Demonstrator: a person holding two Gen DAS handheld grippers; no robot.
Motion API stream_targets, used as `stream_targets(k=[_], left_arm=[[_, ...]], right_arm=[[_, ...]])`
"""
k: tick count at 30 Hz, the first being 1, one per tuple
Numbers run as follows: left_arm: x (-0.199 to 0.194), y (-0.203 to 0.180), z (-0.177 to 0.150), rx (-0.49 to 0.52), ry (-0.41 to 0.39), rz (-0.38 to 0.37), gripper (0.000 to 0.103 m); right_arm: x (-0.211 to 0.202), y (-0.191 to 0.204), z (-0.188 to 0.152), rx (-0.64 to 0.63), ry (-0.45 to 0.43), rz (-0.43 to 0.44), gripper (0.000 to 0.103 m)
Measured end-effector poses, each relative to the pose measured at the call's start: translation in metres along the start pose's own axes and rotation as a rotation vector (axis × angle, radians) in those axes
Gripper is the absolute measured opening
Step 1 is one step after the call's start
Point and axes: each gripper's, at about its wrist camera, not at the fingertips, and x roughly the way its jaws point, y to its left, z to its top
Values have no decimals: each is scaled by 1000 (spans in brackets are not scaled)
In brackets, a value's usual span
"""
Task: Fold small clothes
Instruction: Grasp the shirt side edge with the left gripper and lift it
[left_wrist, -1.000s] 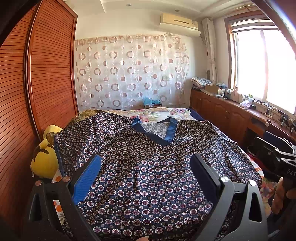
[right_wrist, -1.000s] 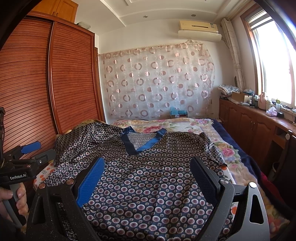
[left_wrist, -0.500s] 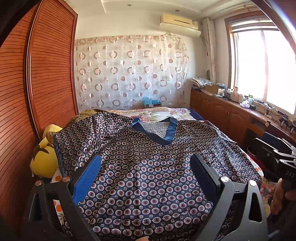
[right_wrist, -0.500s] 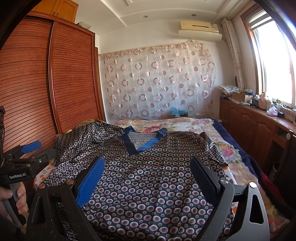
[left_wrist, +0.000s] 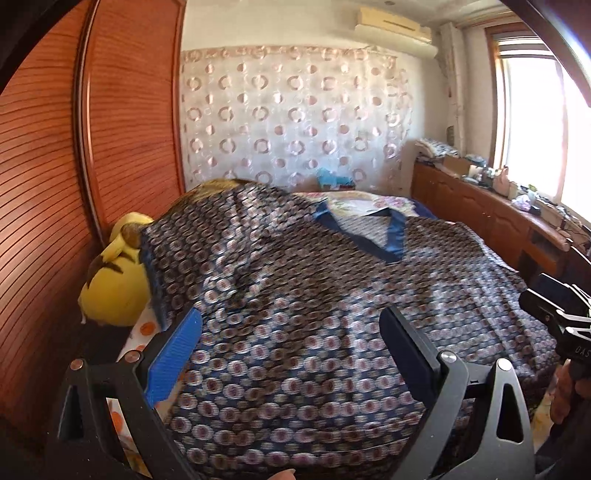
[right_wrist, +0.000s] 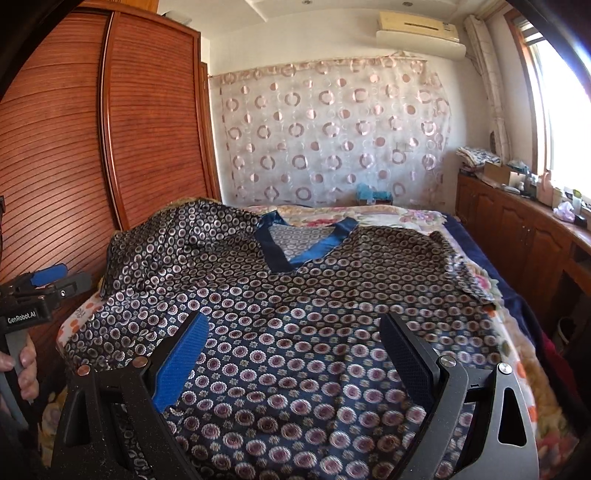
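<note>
A dark blue patterned top (left_wrist: 314, 295) with a blue V-neck collar (left_wrist: 358, 236) lies spread flat on the bed, collar at the far end; it also shows in the right wrist view (right_wrist: 295, 314). Its left sleeve drapes over a yellow plush toy (left_wrist: 114, 284). My left gripper (left_wrist: 291, 332) is open and empty, above the top's near left part. My right gripper (right_wrist: 291, 332) is open and empty, above the near hem. Each gripper shows at the edge of the other's view: the left one (right_wrist: 48, 280) and the right one (left_wrist: 554, 314).
A floral bedspread (right_wrist: 369, 218) covers the bed. A wooden slatted wardrobe (left_wrist: 92, 147) stands close on the left. A low wooden cabinet (right_wrist: 517, 229) with clutter runs under the window on the right. A circle-patterned curtain (right_wrist: 332, 140) hangs behind the bed.
My left gripper has swung left and closer to the top, so the plush toy and wardrobe fill more of its view. My right gripper has moved slightly forward. Both stay open.
</note>
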Motion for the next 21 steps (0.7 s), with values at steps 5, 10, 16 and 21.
stream_targets(k=[5,10,16,21], left_arm=[[13,25,-6,-12,30,28,97],[26,55,-6,-26,44,30,97],[40,92,1,-54,45,37,97],[56,114,6,-70,70,34,89]], right_arm=[[24,6,9,-38,16,28,94],[49,7,24,-58,40,89,94],[84,12,33,-74,93,156,94],[103,18,32,-97,149,205,94]])
